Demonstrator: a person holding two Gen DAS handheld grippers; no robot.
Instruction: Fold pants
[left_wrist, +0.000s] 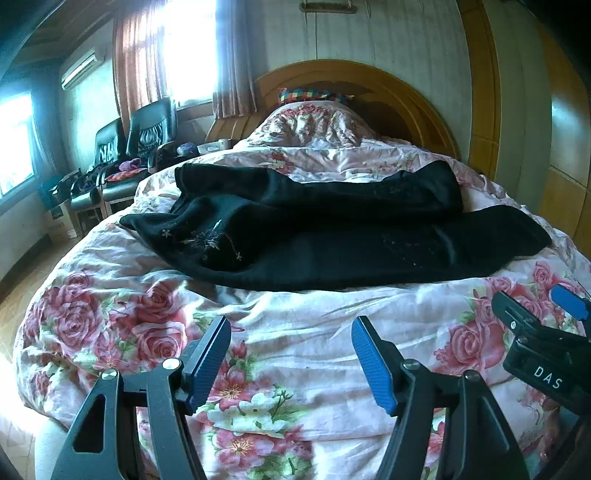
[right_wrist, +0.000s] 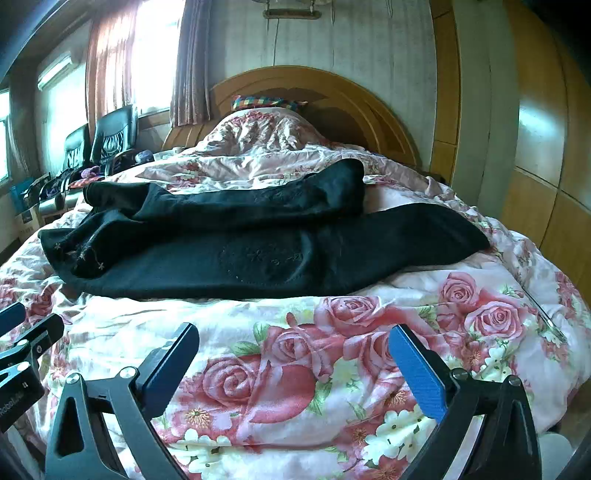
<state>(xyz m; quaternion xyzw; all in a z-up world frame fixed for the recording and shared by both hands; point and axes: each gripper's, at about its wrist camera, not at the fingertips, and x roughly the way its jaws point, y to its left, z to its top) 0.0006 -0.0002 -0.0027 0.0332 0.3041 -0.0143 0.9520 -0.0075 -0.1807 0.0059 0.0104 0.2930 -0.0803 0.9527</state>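
Two empty grippers, left gripper (left_wrist: 291, 354) and right gripper (right_wrist: 295, 365), hovered jaws apart above the floral quilt (left_wrist: 303, 332), short of the unfolded black pants (left_wrist: 332, 236) lying crosswise on the bed; reaching forward to grasp an edge appeared next.

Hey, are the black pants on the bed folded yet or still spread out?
Spread out, not folded. The black pants lie sideways across the floral quilt, both legs stretched apart, waist end rumpled.

My two grippers, left gripper (left_wrist: 291, 360) and right gripper (right_wrist: 293, 369), had black frames, blue ribbed pads (left_wrist: 373, 365), silver screws, white lettering.
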